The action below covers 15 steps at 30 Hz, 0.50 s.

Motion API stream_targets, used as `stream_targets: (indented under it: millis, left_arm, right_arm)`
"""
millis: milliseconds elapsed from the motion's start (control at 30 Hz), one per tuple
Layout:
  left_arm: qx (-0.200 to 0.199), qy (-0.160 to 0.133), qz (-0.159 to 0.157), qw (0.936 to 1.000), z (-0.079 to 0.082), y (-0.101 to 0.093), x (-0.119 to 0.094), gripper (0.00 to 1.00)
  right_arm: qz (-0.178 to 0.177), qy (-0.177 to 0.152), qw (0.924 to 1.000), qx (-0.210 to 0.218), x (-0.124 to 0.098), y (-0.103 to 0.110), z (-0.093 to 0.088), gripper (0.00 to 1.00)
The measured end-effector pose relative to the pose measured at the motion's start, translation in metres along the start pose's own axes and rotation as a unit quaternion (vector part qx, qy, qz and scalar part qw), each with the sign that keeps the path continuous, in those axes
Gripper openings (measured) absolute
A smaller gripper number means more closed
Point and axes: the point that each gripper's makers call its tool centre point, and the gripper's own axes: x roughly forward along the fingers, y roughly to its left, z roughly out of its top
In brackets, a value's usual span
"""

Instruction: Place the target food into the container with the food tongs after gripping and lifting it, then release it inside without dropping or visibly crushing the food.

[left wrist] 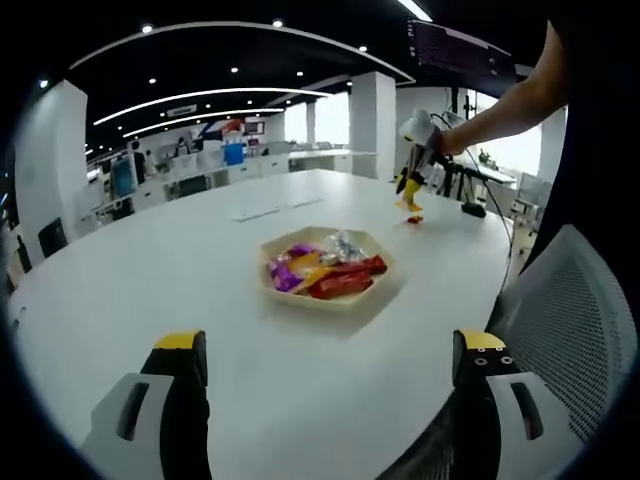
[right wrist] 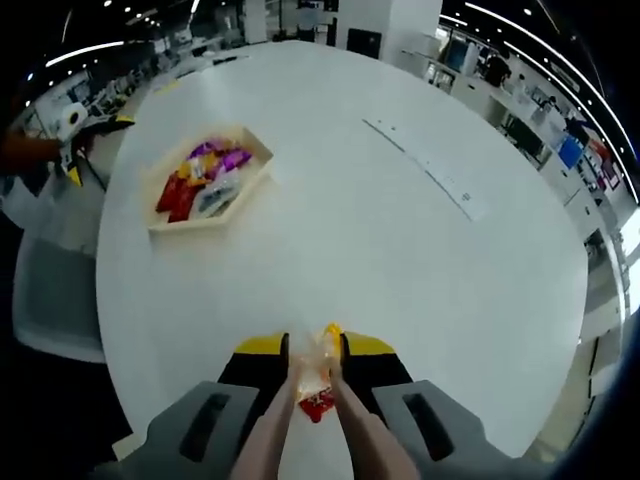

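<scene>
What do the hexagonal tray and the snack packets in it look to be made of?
Pale hexagonal tray: probably light wood or bamboo, matte, no glare. Purple, orange, red and silver snack packets: apparently thin plastic or foil wrappers, crinkled and glinting.

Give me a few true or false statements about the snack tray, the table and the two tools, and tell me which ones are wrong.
1. The tray holds wrapped snacks. True.
2. The right tool grips tongs that pinch a snack packet. True.
3. The left tool is shut on a snack. False: its jaws stand wide apart with nothing between them.
4. The tray sits on a dark wooden table. False: the table is white.
5. The packet in the tongs is already over the tray. False: it is held apart from the tray, above bare table.
</scene>
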Motion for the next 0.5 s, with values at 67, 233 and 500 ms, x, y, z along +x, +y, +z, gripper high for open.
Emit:
stream_targets:
  millis: [67, 233, 500]
  left_arm:
    - [-0.003, -0.003, -0.004, 1.0, 0.002, -0.002, 0.0, 0.99]
    - [0.003, -0.016, -0.012, 0.9998, 0.005, -0.004, 0.001, 0.98]
    - [0.003, -0.019, -0.014, 0.9997, 0.007, -0.007, 0.0, 0.99]
  right_arm:
    - [0.0, -0.001, 1.0, 0.0, -0.002, -0.001, 0.002, 0.19]
    - [0.004, 0.0, 1.0, 0.004, -0.007, -0.002, 0.005, 0.19]
    - [0.0, 0.001, 1.0, 0.0, -0.014, -0.006, 0.014, 0.19]
